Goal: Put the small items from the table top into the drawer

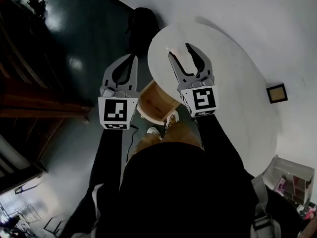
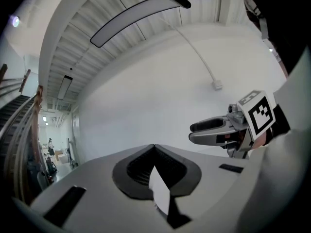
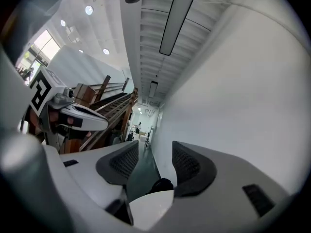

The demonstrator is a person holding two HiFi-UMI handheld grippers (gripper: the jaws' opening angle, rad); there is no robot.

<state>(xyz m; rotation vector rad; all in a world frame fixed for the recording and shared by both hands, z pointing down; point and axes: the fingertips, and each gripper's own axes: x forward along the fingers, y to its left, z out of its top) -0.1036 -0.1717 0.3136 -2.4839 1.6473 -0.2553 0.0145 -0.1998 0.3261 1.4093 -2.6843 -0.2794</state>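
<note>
A round white table (image 1: 223, 73) fills the upper middle of the head view. Under its near edge a light wooden drawer (image 1: 157, 102) stands pulled open, and I see nothing lying inside it. My right gripper (image 1: 179, 51) hangs over the table's left part with its jaws open and nothing between them. Between those jaws the right gripper view (image 3: 155, 147) shows the table's edge (image 3: 150, 208) below. My left gripper (image 1: 132, 58) is over the dark floor just left of the table, jaws shut with the tips touching (image 2: 154, 147). No small item shows on the table top.
A black bag (image 1: 143, 26) sits on the dark floor beyond the table. A small dark-framed square (image 1: 276, 93) lies to the right. A white shelf unit (image 1: 292, 180) stands at the lower right. Wooden stairs (image 3: 104, 103) run along the left. My own shoes (image 1: 171, 118) are beside the drawer.
</note>
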